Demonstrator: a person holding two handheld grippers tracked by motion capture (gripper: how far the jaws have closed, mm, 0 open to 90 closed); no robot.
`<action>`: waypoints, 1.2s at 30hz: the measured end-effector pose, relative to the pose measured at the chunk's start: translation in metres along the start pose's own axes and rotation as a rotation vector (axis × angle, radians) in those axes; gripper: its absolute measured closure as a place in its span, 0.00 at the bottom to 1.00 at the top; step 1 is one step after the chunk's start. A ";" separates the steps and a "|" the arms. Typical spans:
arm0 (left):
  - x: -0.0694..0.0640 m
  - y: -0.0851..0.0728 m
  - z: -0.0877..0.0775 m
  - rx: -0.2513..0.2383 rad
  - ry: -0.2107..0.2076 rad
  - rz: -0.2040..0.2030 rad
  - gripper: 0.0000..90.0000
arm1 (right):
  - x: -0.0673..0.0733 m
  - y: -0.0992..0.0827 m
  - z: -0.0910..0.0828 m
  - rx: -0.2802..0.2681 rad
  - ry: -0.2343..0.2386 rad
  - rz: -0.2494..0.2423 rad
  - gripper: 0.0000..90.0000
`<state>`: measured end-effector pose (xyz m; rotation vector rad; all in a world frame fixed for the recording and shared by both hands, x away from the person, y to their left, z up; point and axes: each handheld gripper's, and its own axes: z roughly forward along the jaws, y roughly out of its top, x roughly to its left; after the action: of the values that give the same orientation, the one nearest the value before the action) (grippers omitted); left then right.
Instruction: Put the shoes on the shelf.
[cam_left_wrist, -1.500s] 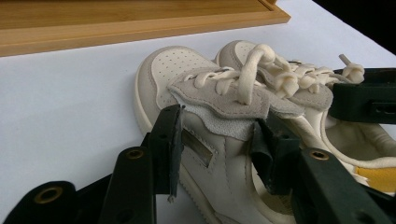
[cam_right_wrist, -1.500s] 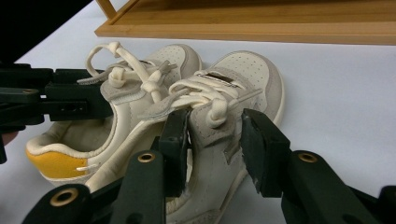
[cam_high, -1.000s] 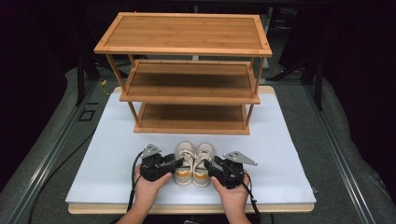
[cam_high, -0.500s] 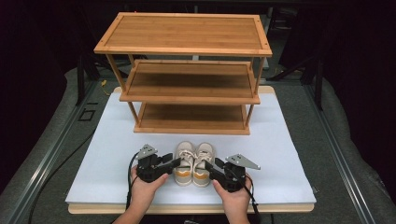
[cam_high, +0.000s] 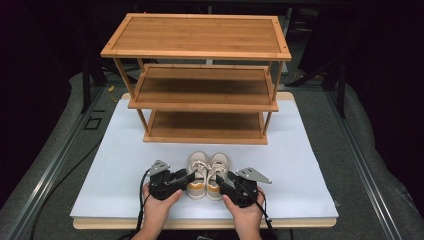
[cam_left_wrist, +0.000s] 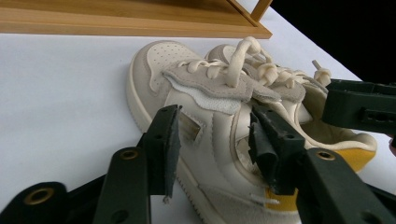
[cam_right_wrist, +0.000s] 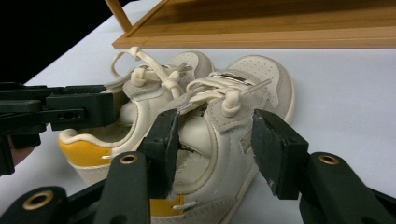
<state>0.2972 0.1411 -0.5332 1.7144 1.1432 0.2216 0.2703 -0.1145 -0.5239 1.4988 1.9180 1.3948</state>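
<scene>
Shoes: the pair sits side by side, touching, at the near middle of the table (cam_high: 310, 150), toes pointing far toward the rack (cam_high: 200, 90).
Left shoe (cam_high: 198, 172): just right of my left gripper (cam_high: 189, 178); its outer side faces the jaws.
Right shoe (cam_high: 218, 172): just left of my right gripper (cam_high: 223, 180).
Left gripper state: jaws apart, straddling the shoe's side wall, not pressing it; they have just been widening a little.
Right gripper state: jaws apart around the collar of its shoe, no clamp that I can see; just been opening too.
Key relation: each shoe's long axis runs near to far, so I come in crosswise from its outer side; each hand is nearest its own shoe.
</scene>
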 end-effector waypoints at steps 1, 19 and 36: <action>0.000 0.000 0.001 0.001 0.006 0.002 0.59 | 0.000 0.000 0.000 0.005 -0.011 0.004 0.58; 0.002 -0.003 0.010 -0.023 0.017 -0.006 0.57 | -0.006 -0.014 0.014 -0.041 -0.038 0.132 0.58; 0.000 -0.008 0.011 -0.066 0.037 -0.030 0.58 | -0.002 -0.017 0.015 -0.073 -0.059 0.101 0.59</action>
<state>0.2989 0.1344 -0.5448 1.6399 1.1757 0.2711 0.2728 -0.1082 -0.5453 1.6028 1.7594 1.4309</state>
